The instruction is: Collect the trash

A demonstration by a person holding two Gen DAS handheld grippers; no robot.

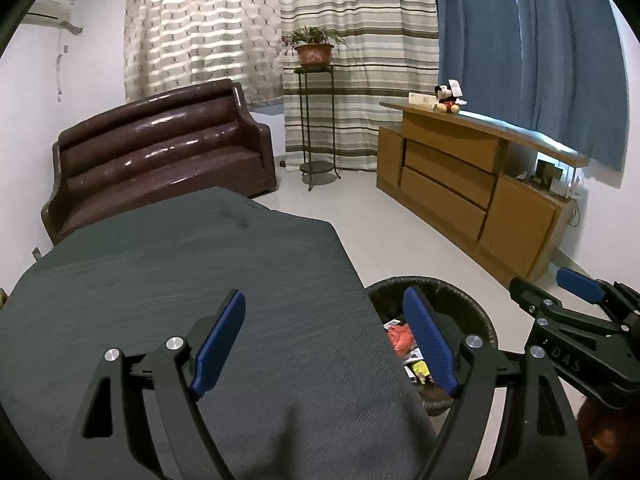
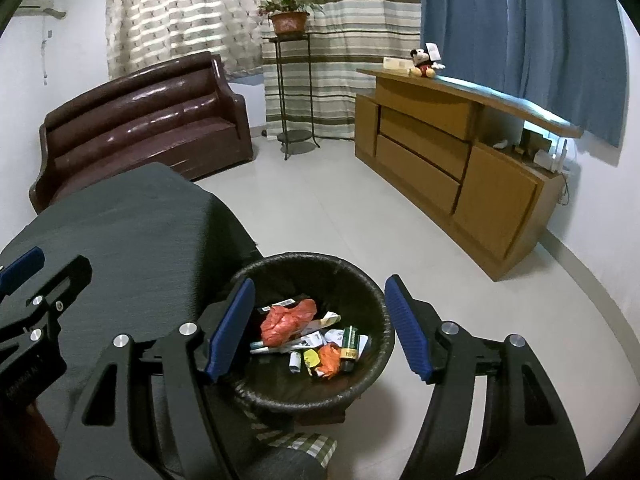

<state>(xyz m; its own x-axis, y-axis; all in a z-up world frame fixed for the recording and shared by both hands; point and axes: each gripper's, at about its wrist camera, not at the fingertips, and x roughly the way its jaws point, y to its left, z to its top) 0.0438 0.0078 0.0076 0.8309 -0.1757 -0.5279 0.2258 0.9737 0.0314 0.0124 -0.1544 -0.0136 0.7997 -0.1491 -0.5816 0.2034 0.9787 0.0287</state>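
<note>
A black-lined trash bin (image 2: 372, 292) stands on the floor beside the table; it also shows in the left wrist view (image 1: 472, 304). Inside lie a crumpled red bag (image 2: 286, 320), a green-labelled bottle (image 2: 349, 346), an orange wrapper (image 2: 330, 360) and several paper scraps. My right gripper (image 2: 320, 332) is open and empty above the bin. My left gripper (image 1: 332, 340) is open and empty over the right edge of the grey-clothed table (image 1: 180, 272). Each gripper shows at the edge of the other's view.
A brown leather sofa (image 1: 160, 160) stands behind the table. A metal plant stand (image 1: 316, 120) with a potted plant is by the striped curtains. A wooden cabinet (image 1: 460, 184) with a Mickey Mouse toy (image 1: 446, 98) lines the right wall. The floor is pale tile (image 2: 360, 208).
</note>
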